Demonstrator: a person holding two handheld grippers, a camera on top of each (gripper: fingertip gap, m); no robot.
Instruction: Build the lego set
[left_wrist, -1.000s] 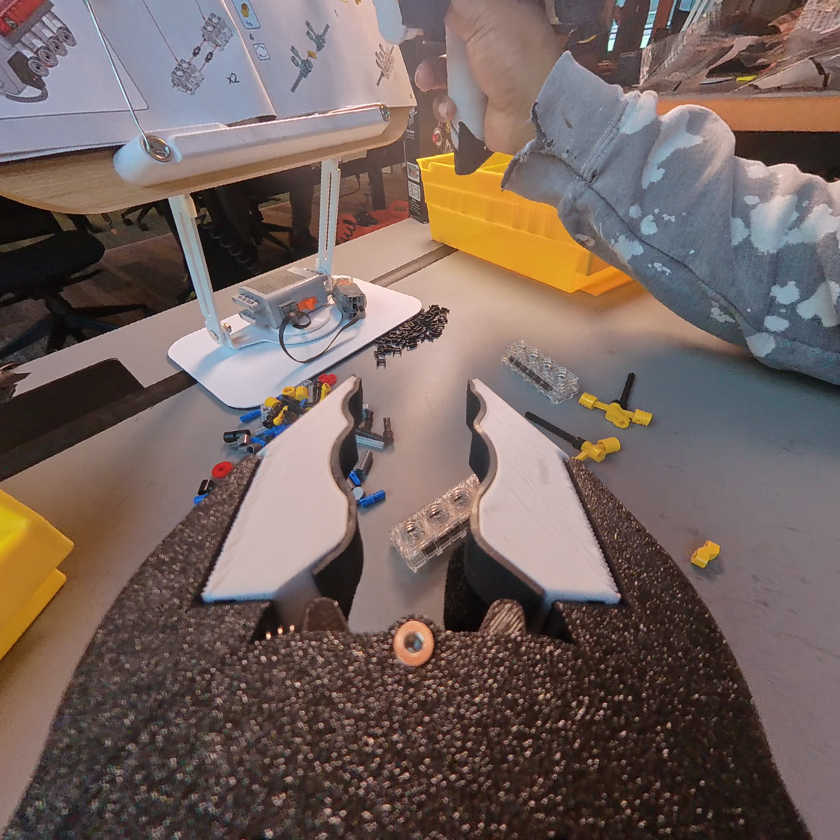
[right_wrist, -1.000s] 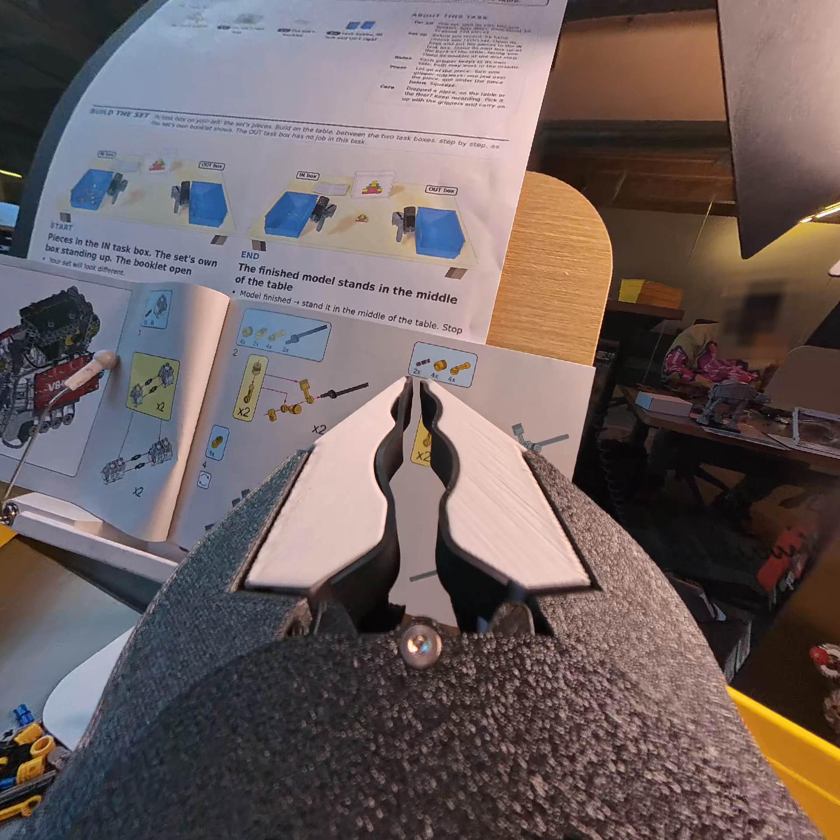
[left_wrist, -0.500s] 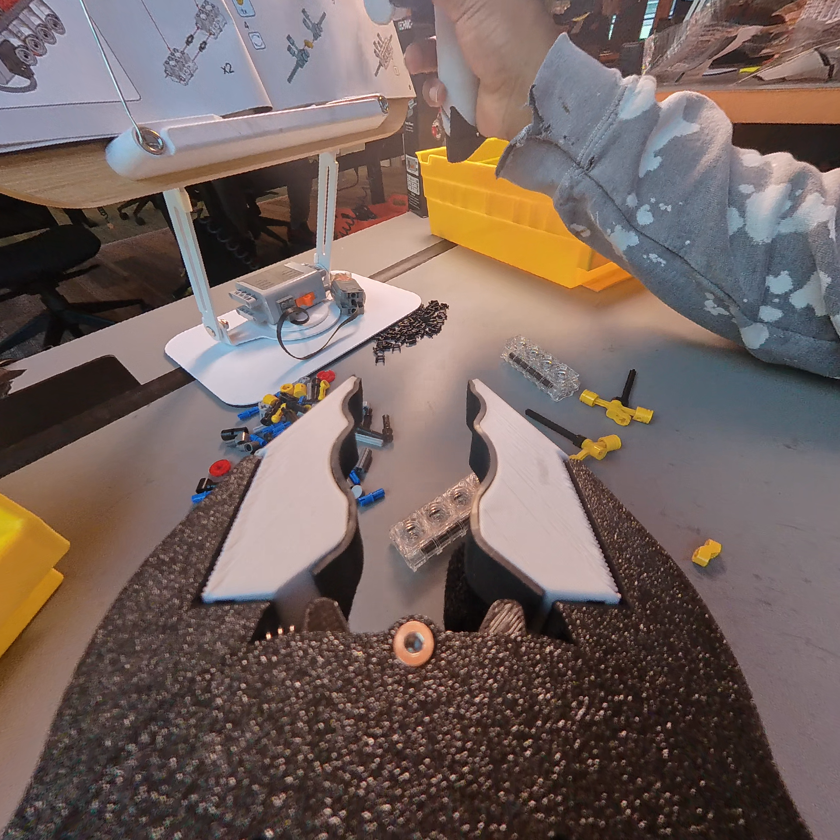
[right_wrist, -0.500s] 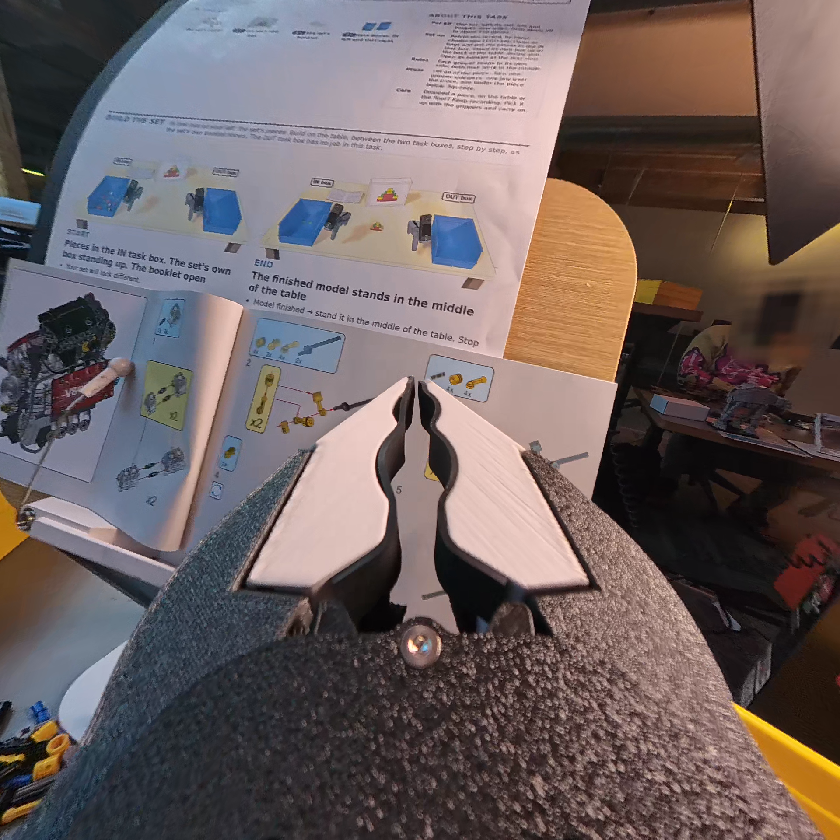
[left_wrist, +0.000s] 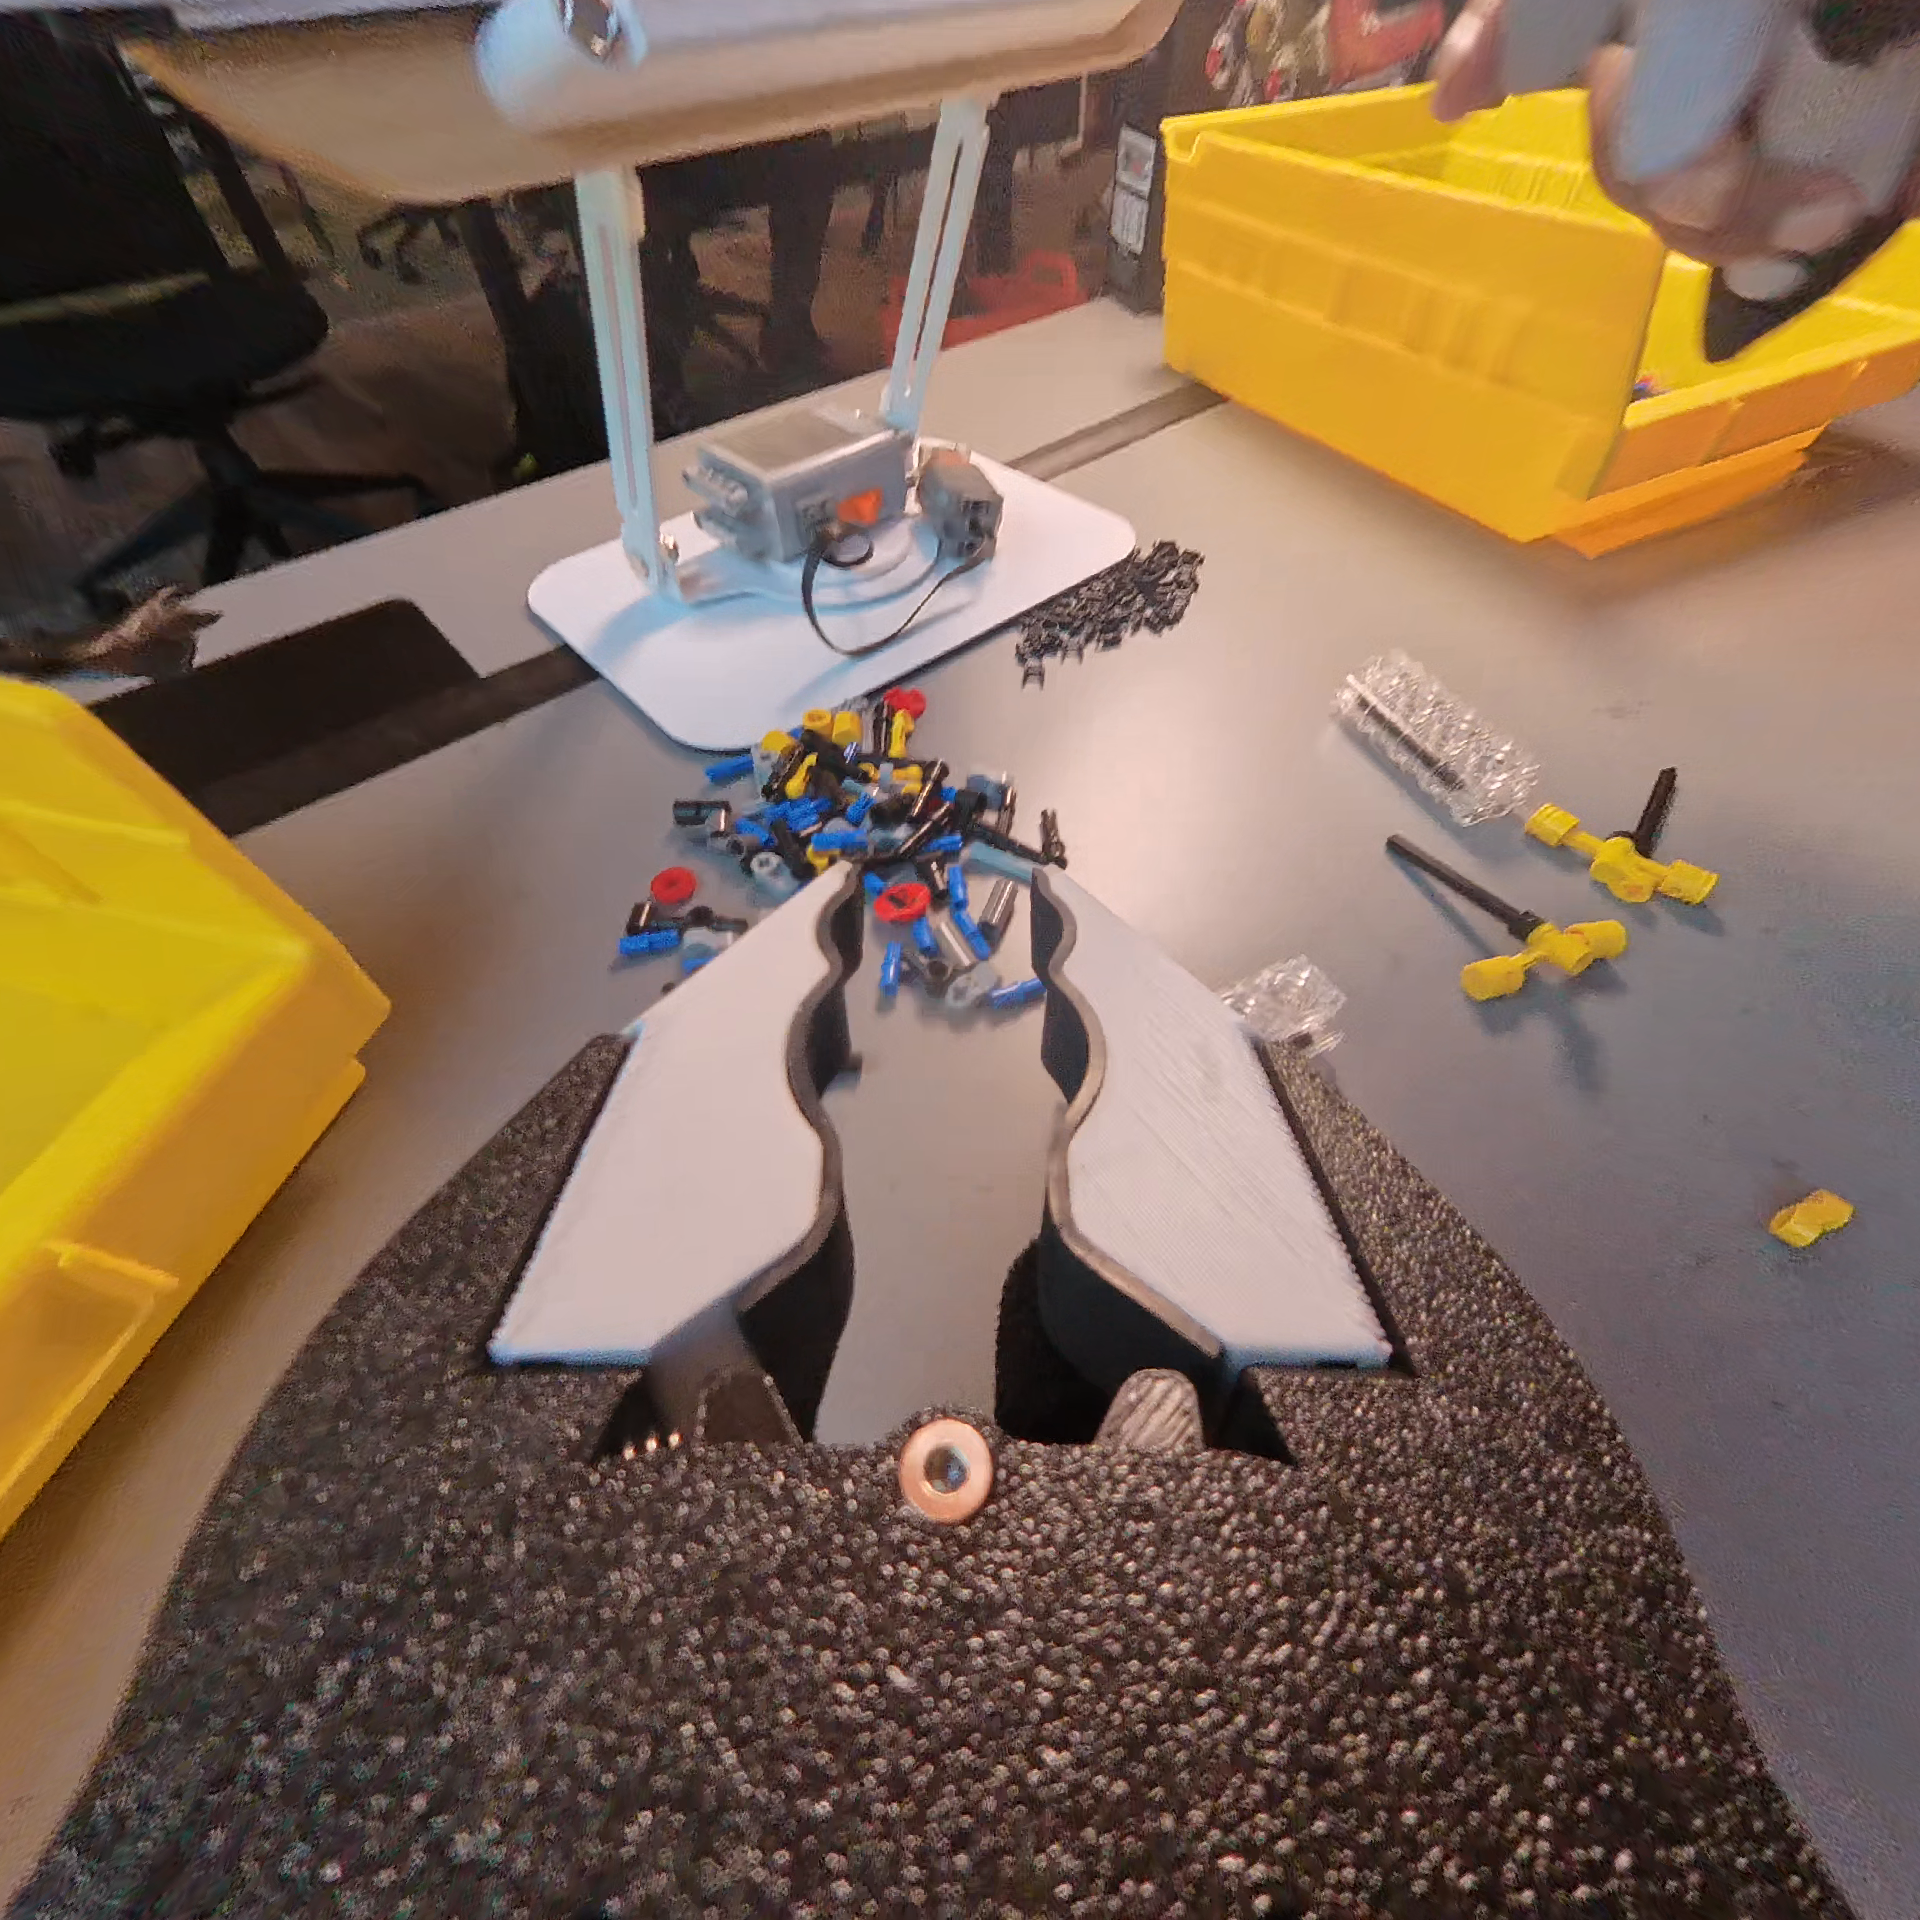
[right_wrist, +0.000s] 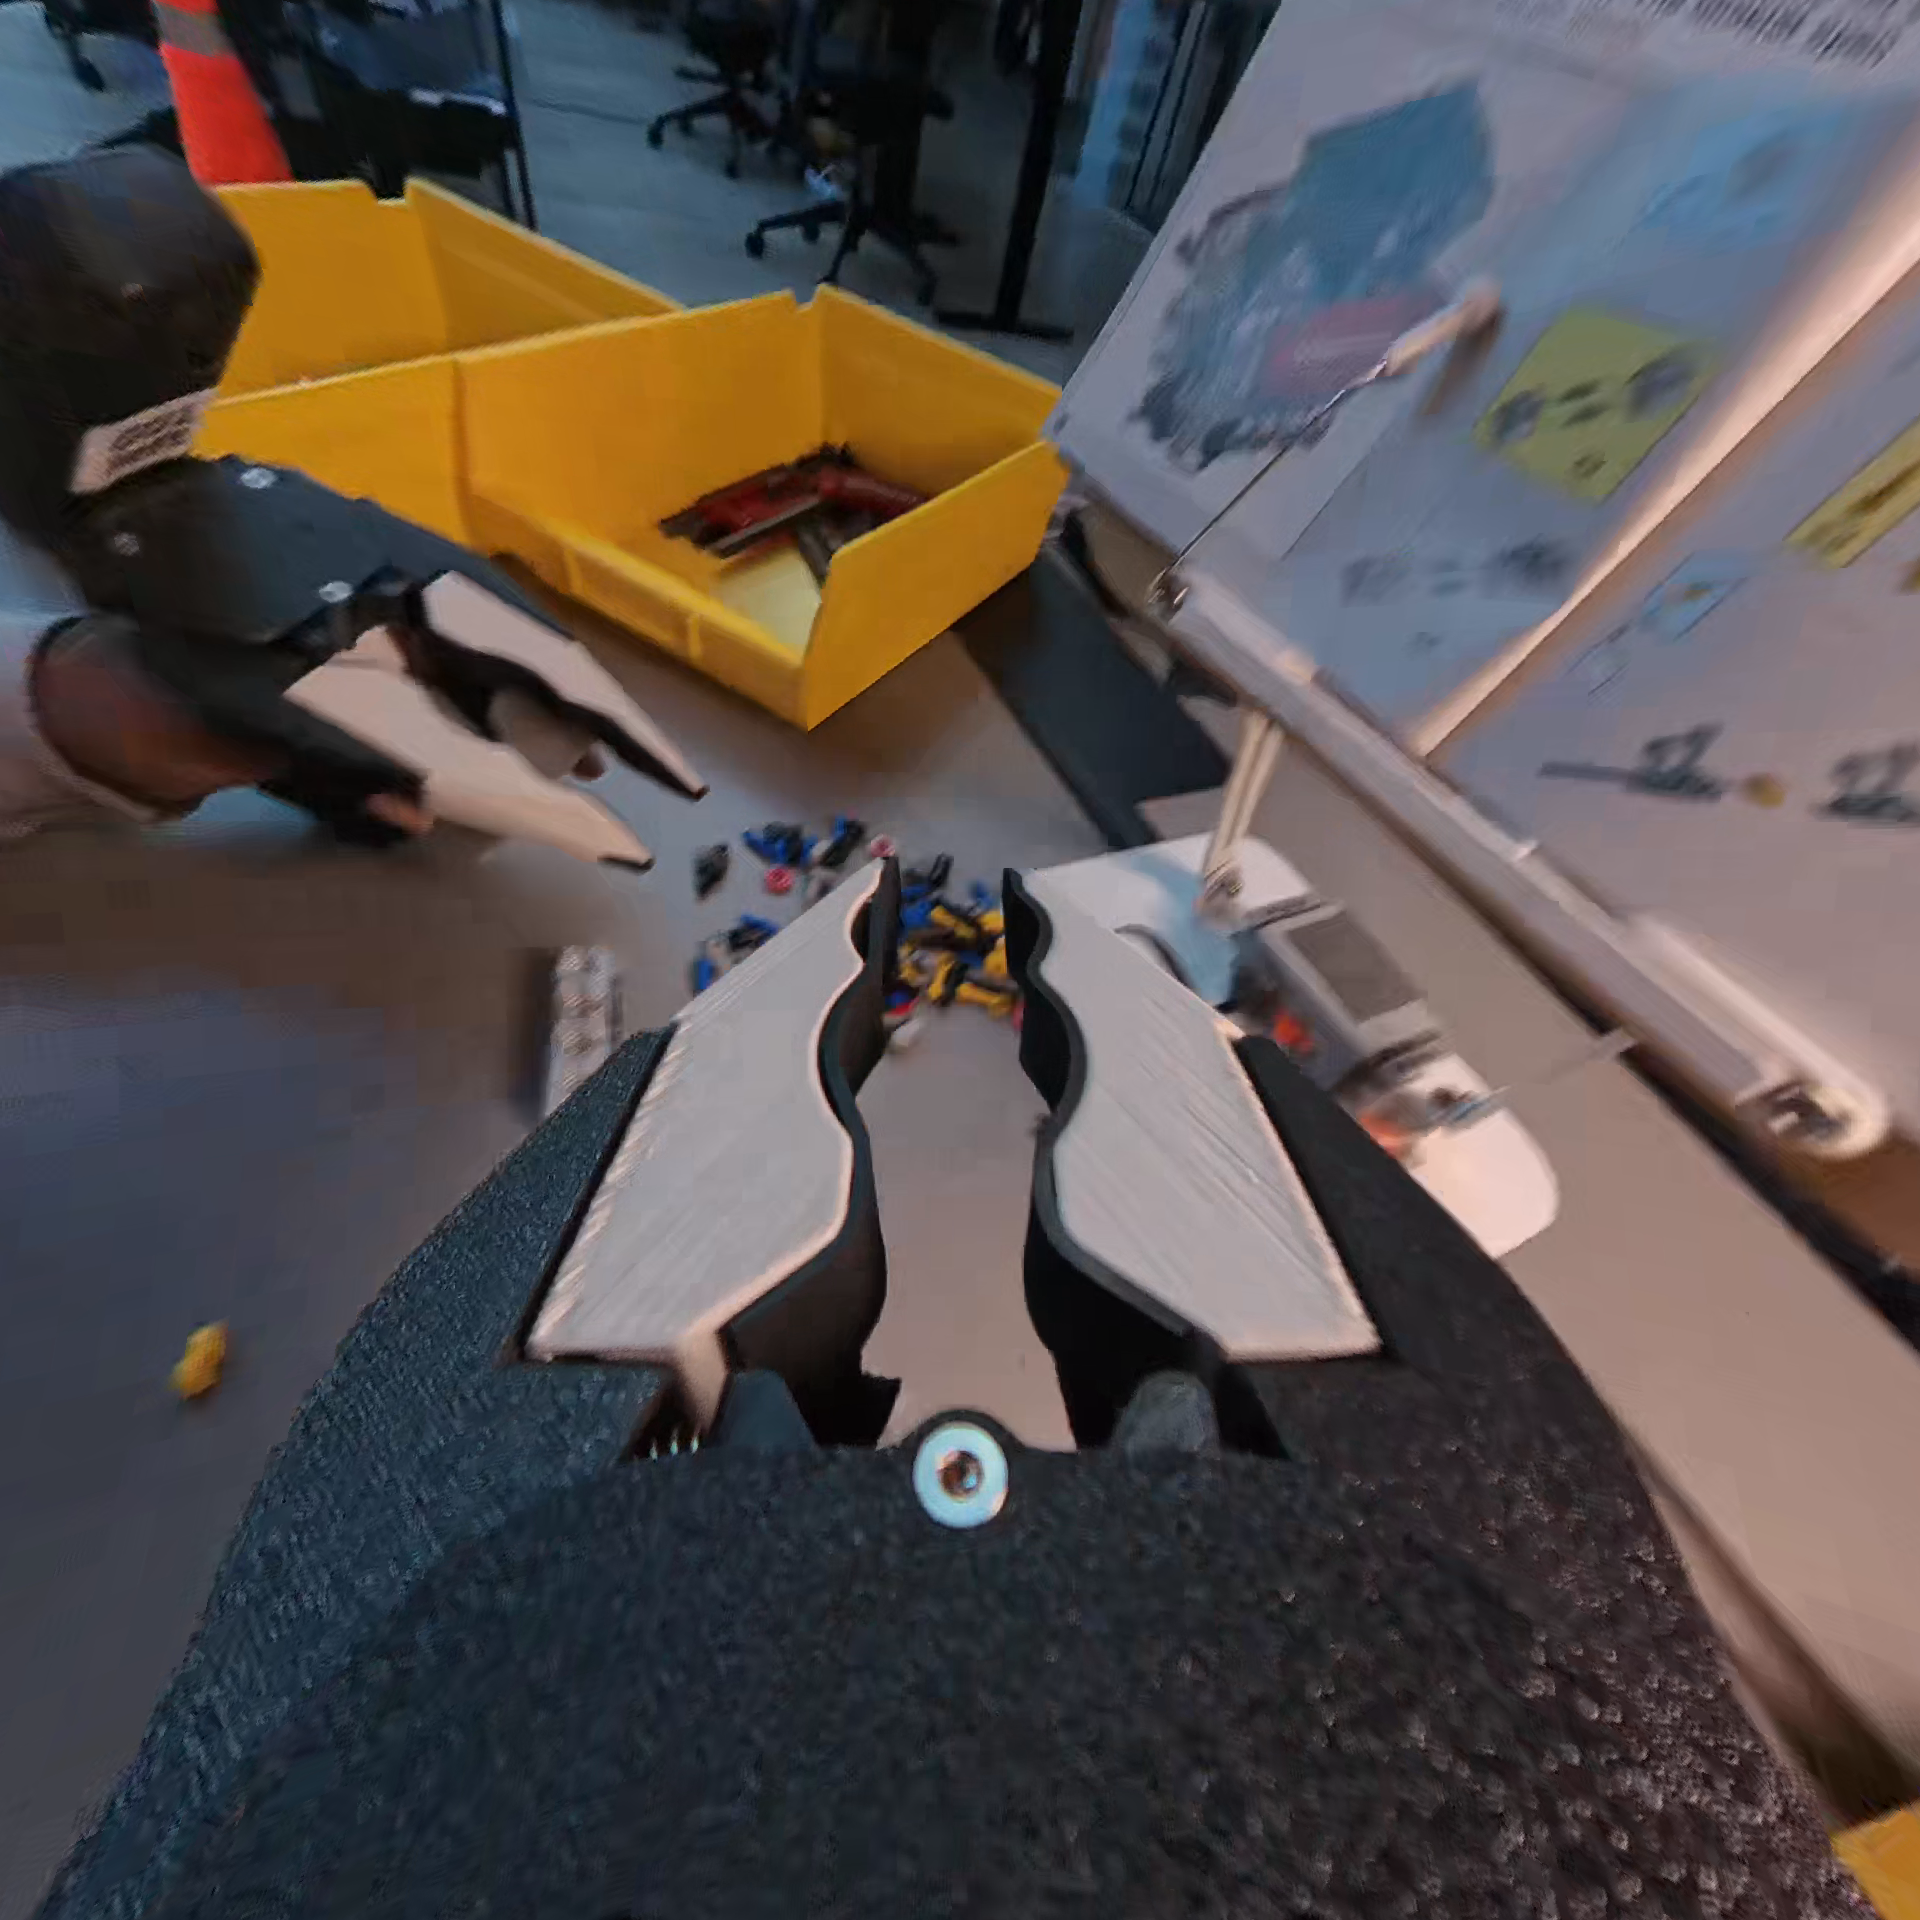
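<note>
Both our grippers hang empty over the grey table (left_wrist: 1558, 1351) with jaws apart: the left gripper (left_wrist: 943, 891) and the right gripper (right_wrist: 940, 888) each point at the pile of small coloured pieces (left_wrist: 873, 821). To do this well, we judge, we should single out one piece at the pile's edge.

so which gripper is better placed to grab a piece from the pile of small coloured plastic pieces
Probably left: the open left gripper has its tips at the edge of the pile of small coloured plastic pieces. The open right gripper looks higher above it.
</note>
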